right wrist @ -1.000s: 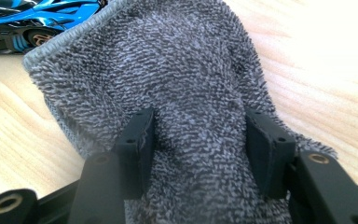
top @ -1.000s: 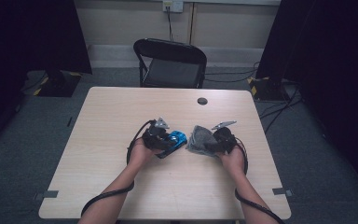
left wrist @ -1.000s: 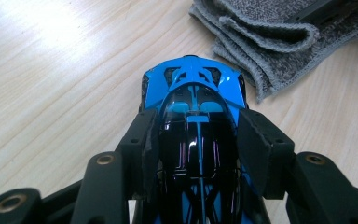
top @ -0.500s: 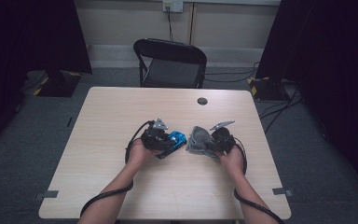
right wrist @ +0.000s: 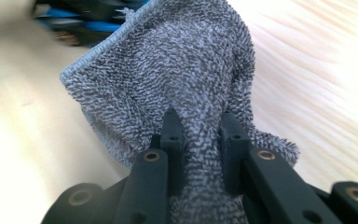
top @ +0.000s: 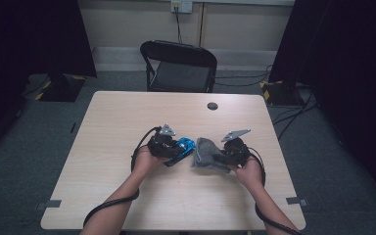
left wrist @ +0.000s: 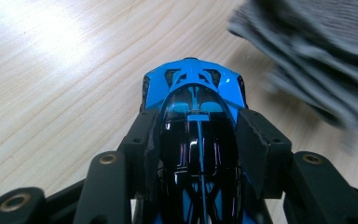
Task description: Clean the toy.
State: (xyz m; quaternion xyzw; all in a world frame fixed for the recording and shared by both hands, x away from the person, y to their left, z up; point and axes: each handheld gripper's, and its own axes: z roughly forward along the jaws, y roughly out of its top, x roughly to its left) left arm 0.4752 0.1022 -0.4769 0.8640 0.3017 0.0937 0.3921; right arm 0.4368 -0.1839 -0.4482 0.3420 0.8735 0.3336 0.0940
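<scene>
Cloth [top: 209, 154], grey, soft and floppy, hangs pinched in the right claw [top: 221, 157] mid-surface. Left claw [top: 176, 147] hugs the hard, shiny blue toy car [left wrist: 193, 93] by its sides.

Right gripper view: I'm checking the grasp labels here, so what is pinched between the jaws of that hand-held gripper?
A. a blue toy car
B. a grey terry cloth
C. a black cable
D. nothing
B: in the right gripper view the right hand-held gripper has its two black jaws closed on a bunched fold of the grey terry cloth, which stands up from the table.
</scene>
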